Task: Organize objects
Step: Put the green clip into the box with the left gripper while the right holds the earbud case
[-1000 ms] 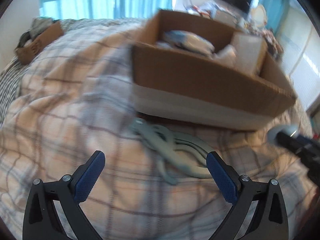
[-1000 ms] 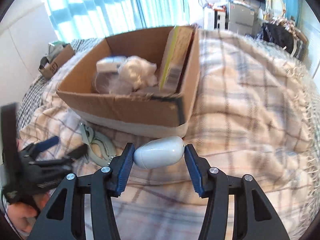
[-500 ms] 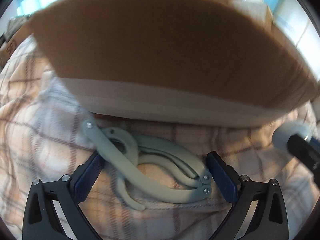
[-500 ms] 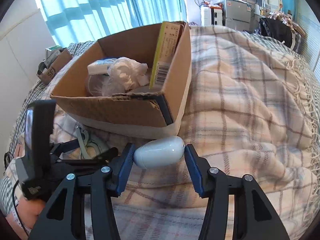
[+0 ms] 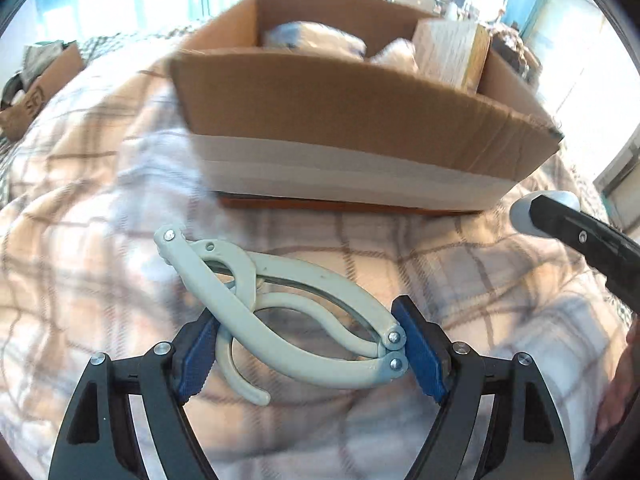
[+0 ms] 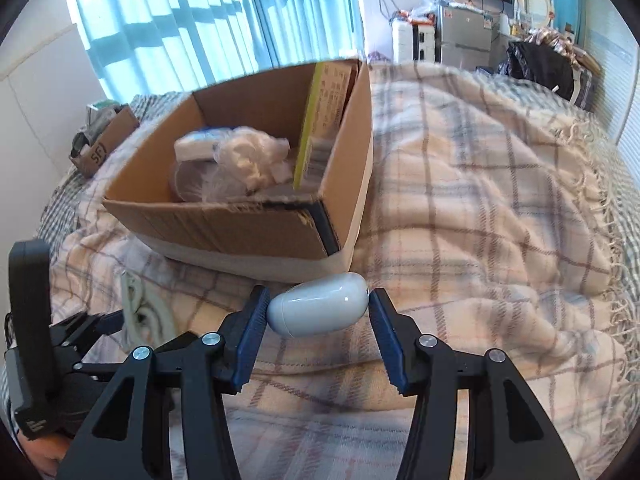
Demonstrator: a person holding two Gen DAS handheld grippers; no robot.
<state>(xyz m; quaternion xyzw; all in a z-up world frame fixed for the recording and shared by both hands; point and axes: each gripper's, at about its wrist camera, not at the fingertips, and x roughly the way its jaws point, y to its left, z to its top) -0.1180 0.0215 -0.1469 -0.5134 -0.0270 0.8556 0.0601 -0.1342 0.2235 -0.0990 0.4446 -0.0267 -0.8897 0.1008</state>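
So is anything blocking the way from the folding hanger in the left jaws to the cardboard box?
Only the box's own near wall. The grey folding hanger, held by the left gripper, sits low in front of it, so it likely must rise over that rim. Nothing else visible lies between.

Left gripper (image 5: 306, 354) — matte black skeletal frame with triangular cut-outs, silver screw heads at the joints, blue ribbed pads (image 5: 418, 354) on the fingers. Right gripper (image 6: 316, 338) — same build, black arms, round silver screws, blue textured pads (image 6: 248, 344). Bare skin of the right hand (image 5: 618, 384) shows just behind the right gripper's black body.
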